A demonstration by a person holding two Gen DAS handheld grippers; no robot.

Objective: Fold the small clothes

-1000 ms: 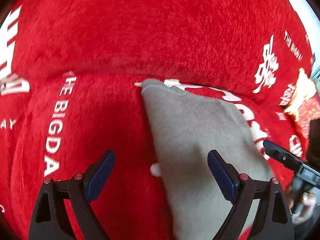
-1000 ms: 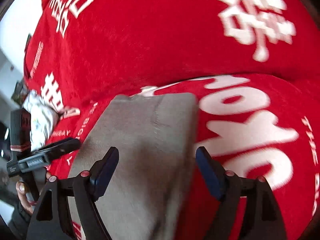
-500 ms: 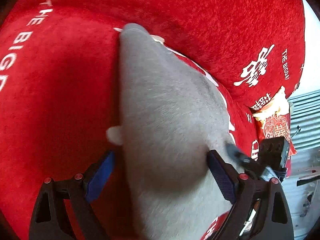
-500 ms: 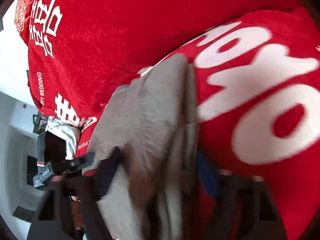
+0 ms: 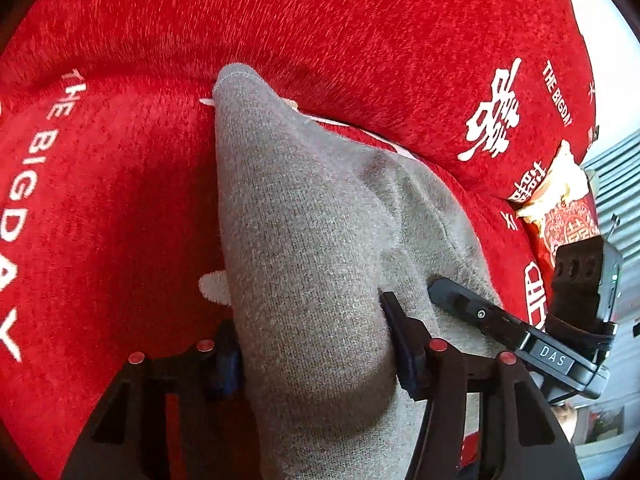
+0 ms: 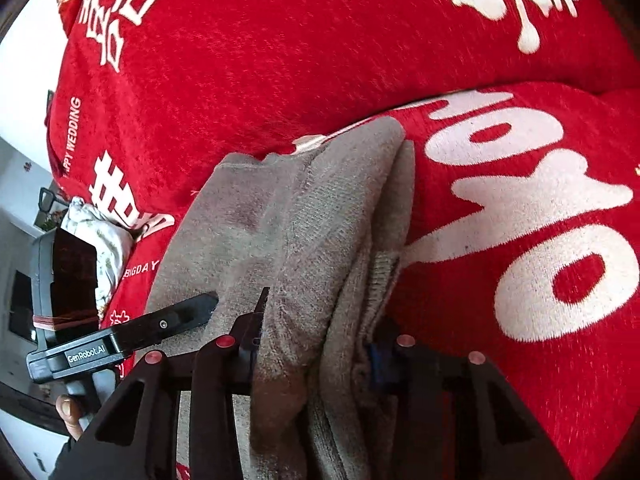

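A grey knitted garment (image 5: 304, 240) lies folded on a red sofa cover and is lifted at its near edge. My left gripper (image 5: 312, 344) is shut on the garment's near left part, the cloth bulging between the blue pads. My right gripper (image 6: 316, 344) is shut on the near right part of the same garment (image 6: 304, 216), with several layers bunched between its fingers. The right gripper shows in the left wrist view (image 5: 500, 320) just to the right; the left gripper shows in the right wrist view (image 6: 128, 332) at the left.
The red plush sofa cover (image 5: 360, 32) with white lettering fills both views, its backrest rising behind the garment. A red and gold packet (image 5: 560, 216) lies at the sofa's right end. A white patterned cushion (image 6: 100, 236) lies at the left end.
Both grippers were open and above the garment one second ago. They came down onto its near edge and closed on it, and the cloth now bunches up between the fingers.
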